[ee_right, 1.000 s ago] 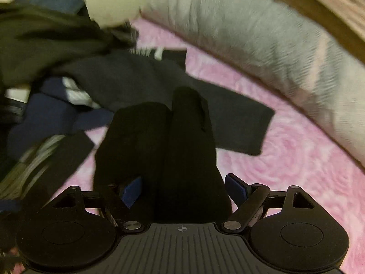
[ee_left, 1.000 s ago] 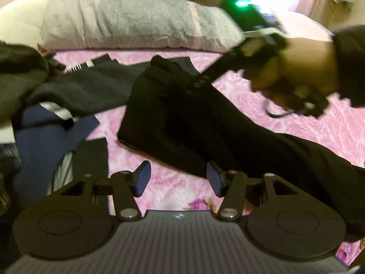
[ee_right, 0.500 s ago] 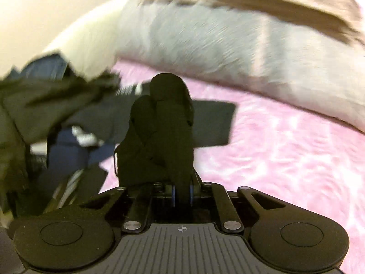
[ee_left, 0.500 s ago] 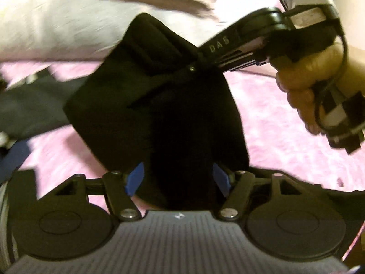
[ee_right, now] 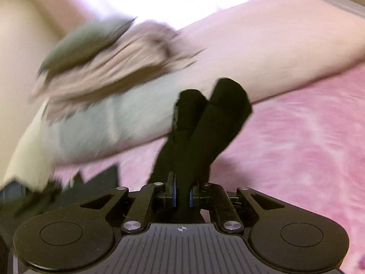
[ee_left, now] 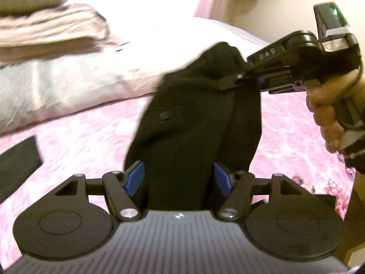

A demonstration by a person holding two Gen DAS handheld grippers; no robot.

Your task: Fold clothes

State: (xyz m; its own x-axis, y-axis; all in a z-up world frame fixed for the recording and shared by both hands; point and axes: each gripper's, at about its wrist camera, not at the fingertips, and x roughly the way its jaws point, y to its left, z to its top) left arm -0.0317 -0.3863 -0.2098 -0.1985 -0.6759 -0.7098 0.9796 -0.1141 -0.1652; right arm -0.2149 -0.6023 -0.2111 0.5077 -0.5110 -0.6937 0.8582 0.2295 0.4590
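A black garment [ee_left: 194,125] hangs lifted above the pink bedspread [ee_left: 79,137]. My right gripper [ee_right: 182,196] is shut on a bunched fold of it, and the cloth [ee_right: 205,125] sticks up past its blue pads. In the left wrist view that right gripper [ee_left: 235,80] pinches the garment's top from the upper right, held by a person's hand [ee_left: 326,118]. My left gripper [ee_left: 180,178] sits low under the hanging cloth. Its jaws stand apart with the garment running between them, and both blue pads [ee_left: 134,178] show beside the cloth without pressing it.
A grey pillow [ee_left: 57,84] and a folded beige blanket [ee_left: 45,34] lie along the far side of the bed. A dark cloth piece [ee_left: 16,159] sits at the left edge. More dark clothes [ee_right: 34,196] lie at the lower left of the right wrist view.
My right gripper shut on the black garment and raised it off the bed, swinging rightwards. The left gripper moved in under it, so the cloth now runs between its jaws.
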